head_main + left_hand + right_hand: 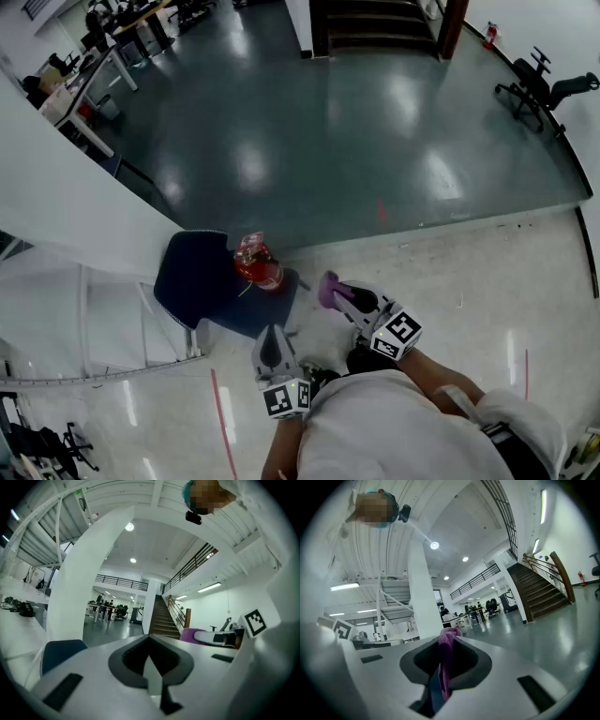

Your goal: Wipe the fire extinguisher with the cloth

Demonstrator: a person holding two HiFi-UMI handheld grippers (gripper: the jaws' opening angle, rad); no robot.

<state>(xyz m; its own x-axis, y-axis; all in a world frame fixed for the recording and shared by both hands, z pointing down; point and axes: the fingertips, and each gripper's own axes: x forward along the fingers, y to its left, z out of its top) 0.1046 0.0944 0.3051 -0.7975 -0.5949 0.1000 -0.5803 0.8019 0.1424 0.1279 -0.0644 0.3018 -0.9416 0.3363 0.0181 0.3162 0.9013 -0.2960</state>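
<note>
Cloth (448, 645) between right gripper's (335, 292) fingers (481, 665)

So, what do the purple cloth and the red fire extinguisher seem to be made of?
The purple cloth: soft matte fabric, perhaps microfibre; it bunches and folds between the right gripper's jaws. The red fire extinguisher: probably painted metal, with a smooth red body; too small to be sure.

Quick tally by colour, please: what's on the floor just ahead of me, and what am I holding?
Red: 1, fire extinguisher
Purple: 1, cloth
Dark blue: 1, seat or pad
Total: 3
</note>
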